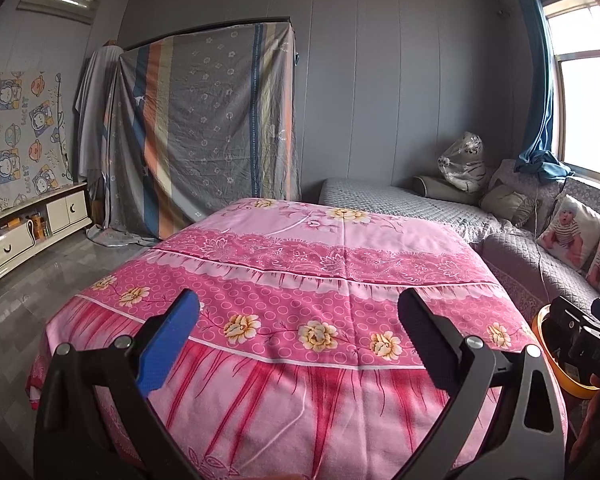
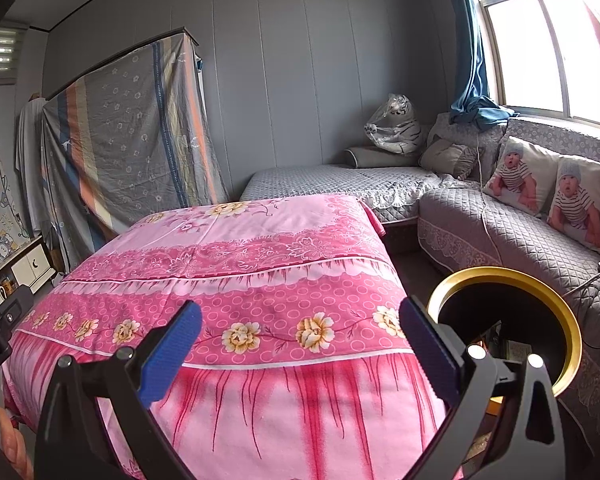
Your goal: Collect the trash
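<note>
- The pink flowered cloth (image 1: 300, 280) over the table shows no scrap, wrapper or other litter in either view, so I judge the collecting is either finished or has not begun; the pictures alone cannot settle which
- The bin (image 2: 568, 320), black inside with a gold rim, stands at about 3 o'clock of the table, between it and the grey sofa (image 2: 520, 232); some paper or packets seem to lie at its bottom, though they are too dim to name
- In the left view only a sliver of the bin's rim shows, at 4 o'clock, behind the other tool
- The left gripper (image 1: 300, 332) hangs above the near edge of the cloth, aimed toward 12 o'clock across the table, its jaws spread wide and holding nothing
- The right gripper (image 2: 300, 332) sits level beside it, also aimed at 12 o'clock, jaws released and bare; its right finger overlaps the bin's mouth in the picture
- Next move, as I judge it: sweep the view over the floor, the sofa and the low cabinet (image 1: 28, 236) at 9 o'clock to find any litter, since none lies within reach
- If a piece turns up, either tool is free to pinch it, and the right one is nearer the bin
</note>
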The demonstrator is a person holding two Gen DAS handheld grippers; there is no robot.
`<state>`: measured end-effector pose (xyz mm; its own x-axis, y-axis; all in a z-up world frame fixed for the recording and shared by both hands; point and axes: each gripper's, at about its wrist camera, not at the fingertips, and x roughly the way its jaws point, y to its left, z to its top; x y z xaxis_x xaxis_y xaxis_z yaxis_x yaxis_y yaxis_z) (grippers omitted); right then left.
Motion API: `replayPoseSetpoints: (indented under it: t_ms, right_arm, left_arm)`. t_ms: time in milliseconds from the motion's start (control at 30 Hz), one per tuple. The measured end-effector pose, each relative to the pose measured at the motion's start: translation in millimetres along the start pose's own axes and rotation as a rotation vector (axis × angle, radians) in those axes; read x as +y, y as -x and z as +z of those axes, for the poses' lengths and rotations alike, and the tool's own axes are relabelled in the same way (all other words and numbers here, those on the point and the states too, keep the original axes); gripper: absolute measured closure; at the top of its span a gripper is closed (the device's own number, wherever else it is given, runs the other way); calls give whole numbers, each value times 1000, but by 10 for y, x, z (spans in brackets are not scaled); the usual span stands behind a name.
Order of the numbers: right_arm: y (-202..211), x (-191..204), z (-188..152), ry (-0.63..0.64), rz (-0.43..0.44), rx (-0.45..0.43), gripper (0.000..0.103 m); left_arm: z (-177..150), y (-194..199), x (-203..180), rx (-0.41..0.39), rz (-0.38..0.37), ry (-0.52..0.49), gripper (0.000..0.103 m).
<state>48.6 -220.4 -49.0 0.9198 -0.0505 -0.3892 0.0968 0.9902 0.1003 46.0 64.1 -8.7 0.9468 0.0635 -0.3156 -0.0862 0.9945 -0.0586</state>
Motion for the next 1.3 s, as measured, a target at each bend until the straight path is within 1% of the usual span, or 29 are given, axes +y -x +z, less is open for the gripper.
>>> replayPoseSetpoints:
  t_ms: [200, 567, 967, 1300]
  right_arm:
    - [-10, 10, -2, -2, -1, 0, 8]
    - [14, -4, 5, -18, -3, -16, 8]
    - [-3, -21, 11, -25, -1, -7, 8]
    - [-11, -52, 6, -32, -3, 2, 8]
  left_arm:
    - [24, 3, -5, 3, -13, 6, 8]
    - [68, 46, -66, -16, -37, -7, 8]
    - [135, 56, -141, -34, -61, -20, 8]
    - [139, 46, -209, -34, -77, -31, 8]
